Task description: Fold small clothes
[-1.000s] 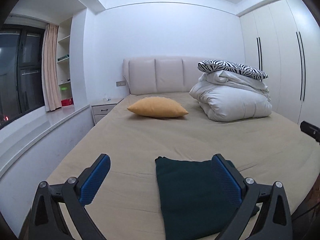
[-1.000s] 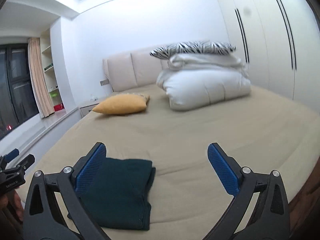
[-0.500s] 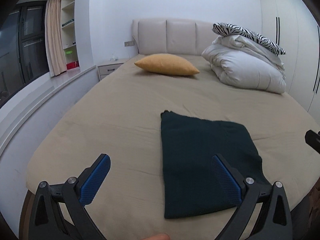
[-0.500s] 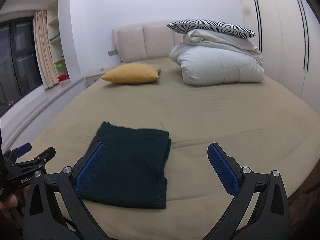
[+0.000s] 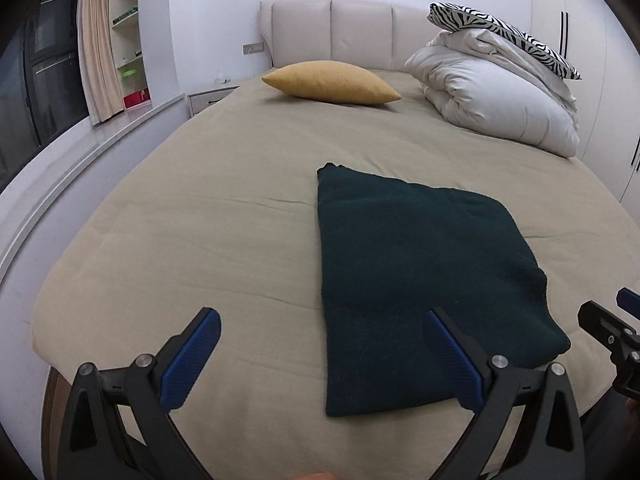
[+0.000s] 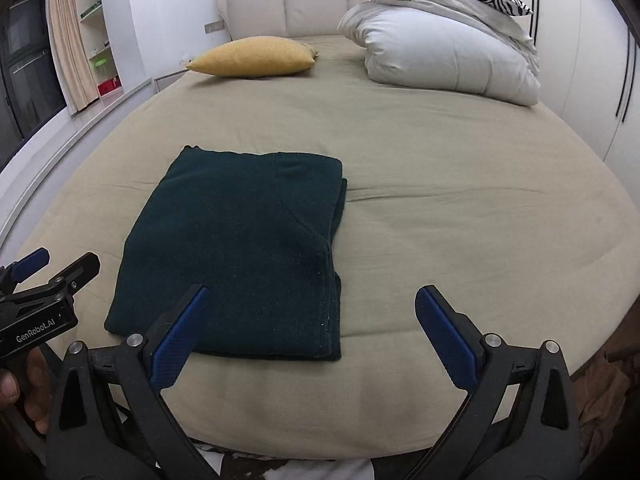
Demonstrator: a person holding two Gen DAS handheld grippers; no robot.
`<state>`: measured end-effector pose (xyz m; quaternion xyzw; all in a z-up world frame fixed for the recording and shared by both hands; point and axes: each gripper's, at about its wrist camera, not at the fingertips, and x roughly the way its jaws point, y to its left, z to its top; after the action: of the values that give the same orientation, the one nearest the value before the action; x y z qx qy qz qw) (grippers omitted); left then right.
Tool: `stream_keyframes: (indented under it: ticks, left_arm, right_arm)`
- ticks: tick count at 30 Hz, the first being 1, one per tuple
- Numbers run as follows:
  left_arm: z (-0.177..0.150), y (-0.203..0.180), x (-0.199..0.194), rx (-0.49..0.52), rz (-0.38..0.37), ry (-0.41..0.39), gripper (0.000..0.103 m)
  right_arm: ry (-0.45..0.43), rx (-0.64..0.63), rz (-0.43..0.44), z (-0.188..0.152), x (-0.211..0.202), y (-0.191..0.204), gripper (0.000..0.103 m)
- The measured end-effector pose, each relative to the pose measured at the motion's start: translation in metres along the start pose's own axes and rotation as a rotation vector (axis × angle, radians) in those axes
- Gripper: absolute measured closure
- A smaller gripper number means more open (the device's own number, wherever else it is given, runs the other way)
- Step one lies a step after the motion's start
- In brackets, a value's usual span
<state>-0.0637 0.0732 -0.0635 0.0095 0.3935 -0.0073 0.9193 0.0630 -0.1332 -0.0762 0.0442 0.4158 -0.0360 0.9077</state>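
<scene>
the dark green garment lies folded in a flat rectangle on the bed, near the foot edge, and neither claw touches it. the left claw hangs spread wide above the near edge, its right finger over the garment's near left part and its left finger over bare sheet. the right claw is spread as well, empty, its left finger over the garment's near right corner and its right finger over bare sheet. in the right wrist view the layered edges stack along the garment's right side, so the fold looks doubled and tidy.

a second ago both cameras looked level across the room and caught only the garment's near strip; now they tilt down and sit higher, so the whole rectangle shows. the garment itself keeps the same shape and place. that suggests the folding is finished or close to it, and the claws are backing off to check it or to come in for one more fold.

farther out, a yellow pillow rests near the headboard, and a white duvet is piled on the right with a zebra-striped pillow on top.
</scene>
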Motion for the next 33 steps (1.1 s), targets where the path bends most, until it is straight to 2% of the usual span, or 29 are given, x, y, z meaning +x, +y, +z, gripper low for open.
stream_keyframes:
  ticks: [9, 33]
  left_arm:
    - [-0.002, 0.004, 0.006, -0.008, 0.0, 0.022, 0.0]
    - [-0.002, 0.003, 0.008, -0.003, 0.002, 0.028, 0.0]
  right_arm:
    - [0.017, 0.006, 0.001, 0.002, -0.013, -0.001, 0.0]
    - [0.037, 0.013, 0.002, -0.002, -0.006, 0.008, 0.0]
